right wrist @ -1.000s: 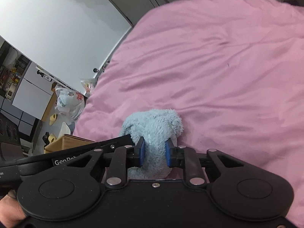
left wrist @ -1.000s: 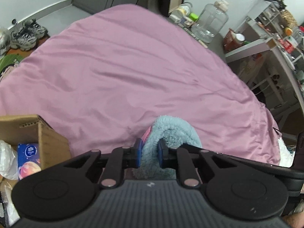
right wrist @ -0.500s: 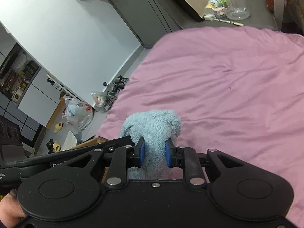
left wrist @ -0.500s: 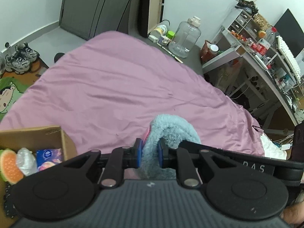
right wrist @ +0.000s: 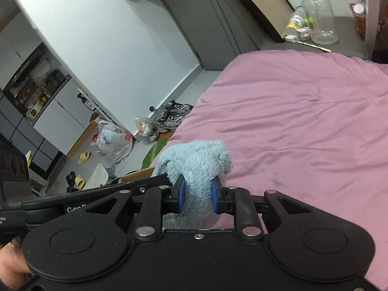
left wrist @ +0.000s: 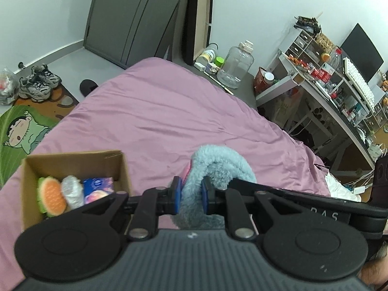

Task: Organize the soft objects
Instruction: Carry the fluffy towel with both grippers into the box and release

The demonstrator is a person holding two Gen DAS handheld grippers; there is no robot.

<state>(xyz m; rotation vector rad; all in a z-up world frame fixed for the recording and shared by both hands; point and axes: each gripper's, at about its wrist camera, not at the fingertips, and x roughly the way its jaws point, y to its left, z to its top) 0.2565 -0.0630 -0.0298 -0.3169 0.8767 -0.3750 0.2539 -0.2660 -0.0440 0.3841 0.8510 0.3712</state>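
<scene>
A fluffy light-blue plush toy (left wrist: 218, 165) with a bit of pink at its side is held up over the pink bedspread (left wrist: 157, 111). My left gripper (left wrist: 190, 195) is shut on one part of it. My right gripper (right wrist: 197, 195) is shut on another part of the same plush (right wrist: 194, 160). An open cardboard box (left wrist: 72, 162) sits on the bed to the left of the plush; it holds an orange-and-green soft toy (left wrist: 51, 192), a silvery bundle and a blue packet.
Sneakers (left wrist: 38, 82) and a cartoon mat (left wrist: 21, 131) lie on the floor left of the bed. A clear jug (left wrist: 235, 68) stands beyond the bed. A cluttered desk (left wrist: 327, 80) is at the right. Bags and slippers lie on the floor (right wrist: 114, 140).
Both grippers have risen with the plush still gripped. The views now look down from higher, and the box with its contents has come fully into the left wrist view.
</scene>
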